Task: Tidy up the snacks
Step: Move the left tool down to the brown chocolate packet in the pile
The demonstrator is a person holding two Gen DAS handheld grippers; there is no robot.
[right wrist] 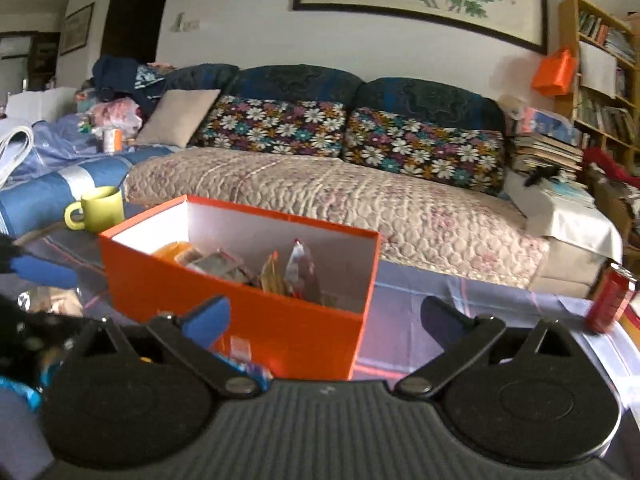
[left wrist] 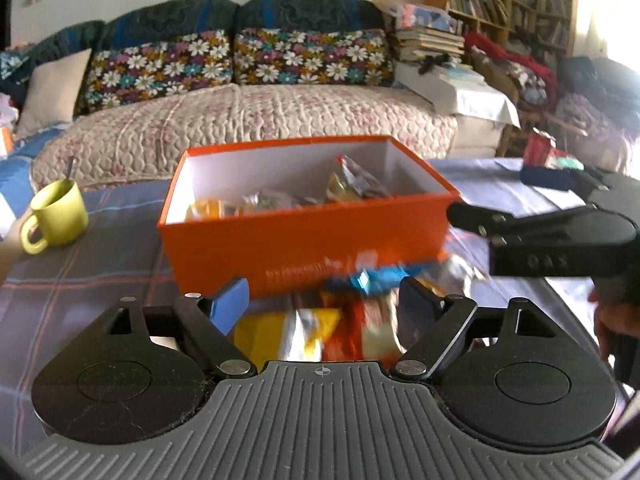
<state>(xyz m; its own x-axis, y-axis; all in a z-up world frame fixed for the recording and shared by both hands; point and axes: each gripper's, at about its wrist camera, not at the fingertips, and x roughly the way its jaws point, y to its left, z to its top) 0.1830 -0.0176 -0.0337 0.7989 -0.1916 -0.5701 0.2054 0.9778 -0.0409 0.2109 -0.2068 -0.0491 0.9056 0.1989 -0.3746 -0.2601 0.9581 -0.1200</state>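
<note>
Looking down the left gripper (left wrist: 324,300) here: jaws spread wide, nothing pinched between them, just hanging over a blurry heap of snack packets (left wrist: 304,332) on the table (left wrist: 104,264). Yellow one at 6 o'clock in that view, red and orange one right beside it, a blue one (left wrist: 372,280) up against the front wall of the orange box (left wrist: 304,248). Too smeared to read any labels. Box sitting dead centre at 12 o'clock from the jaws, lid off, white inside, already got a bunch of packets in it (left wrist: 320,192).

Green mug (left wrist: 56,216) over at 9 o'clock, something thin poking out of it, well apart from the box. Right gripper (left wrist: 540,236) coming in from 3 o'clock, tip just beside the box's right corner.

Switching to the right wrist view: right gripper jaws (right wrist: 324,320) also wide open, empty, near corner of the box (right wrist: 280,332) between them at about 11 o'clock. Red can (right wrist: 610,298) standing at 3 o'clock near the table edge. Mug (right wrist: 100,208) at 10 o'clock behind the box. Sofa (right wrist: 320,200) with flowery cushions (right wrist: 276,124) across the back at 12.
</note>
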